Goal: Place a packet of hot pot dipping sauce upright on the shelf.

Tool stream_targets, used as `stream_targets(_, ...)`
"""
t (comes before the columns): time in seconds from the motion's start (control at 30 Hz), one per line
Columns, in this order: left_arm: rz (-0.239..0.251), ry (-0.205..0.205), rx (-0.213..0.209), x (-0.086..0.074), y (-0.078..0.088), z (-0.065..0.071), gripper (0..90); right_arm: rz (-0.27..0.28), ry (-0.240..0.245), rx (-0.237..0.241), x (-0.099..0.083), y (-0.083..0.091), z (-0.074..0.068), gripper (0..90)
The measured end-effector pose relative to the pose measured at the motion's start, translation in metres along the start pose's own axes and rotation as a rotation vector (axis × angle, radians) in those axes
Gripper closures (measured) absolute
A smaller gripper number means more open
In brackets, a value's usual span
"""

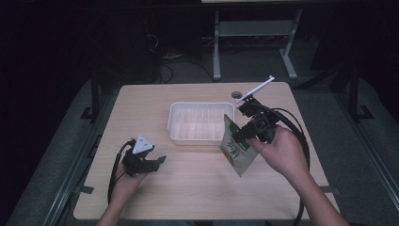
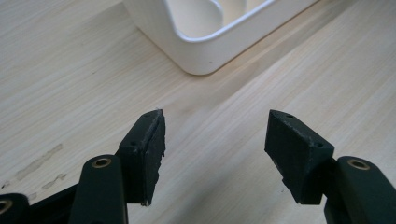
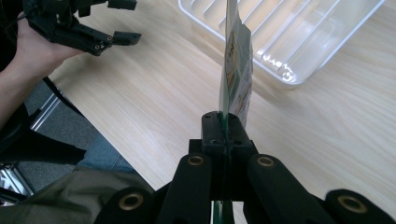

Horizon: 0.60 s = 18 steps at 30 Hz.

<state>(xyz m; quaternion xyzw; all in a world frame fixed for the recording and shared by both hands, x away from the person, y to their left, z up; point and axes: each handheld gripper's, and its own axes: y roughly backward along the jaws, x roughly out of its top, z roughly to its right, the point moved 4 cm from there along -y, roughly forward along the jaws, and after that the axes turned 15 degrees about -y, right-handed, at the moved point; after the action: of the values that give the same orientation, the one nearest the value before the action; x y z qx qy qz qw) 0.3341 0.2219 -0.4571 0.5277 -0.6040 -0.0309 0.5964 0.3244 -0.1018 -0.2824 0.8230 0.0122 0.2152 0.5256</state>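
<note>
Overhead, pouch [image 1: 236, 149] print seemingly green | right gripper [image 3: 223, 122] sees it edge-on, clamped

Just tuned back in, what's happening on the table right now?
A person works at a wooden table with a gripper in each hand. The right gripper is shut on the edge of a green snack pouch, holding it off the table just beside the white plastic tray, which looks empty. The left gripper is open with nothing between its jaws, over bare wood near the tray's corner.
</note>
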Motion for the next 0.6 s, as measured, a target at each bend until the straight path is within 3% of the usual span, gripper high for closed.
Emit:
stream_targets(0.3, -0.003, 0.039, 0.035, -0.005, 0.001, -0.008, 30.5, 0.006, -0.021, -0.031, 0.024, 0.013, -0.003, 89.6)
stream_targets(0.6, -0.016, 0.059, 0.068, -0.009, 0.002, -0.015, 27.8, 0.012, -0.055, -0.061, 0.049, 0.011, 0.001, 89.6)
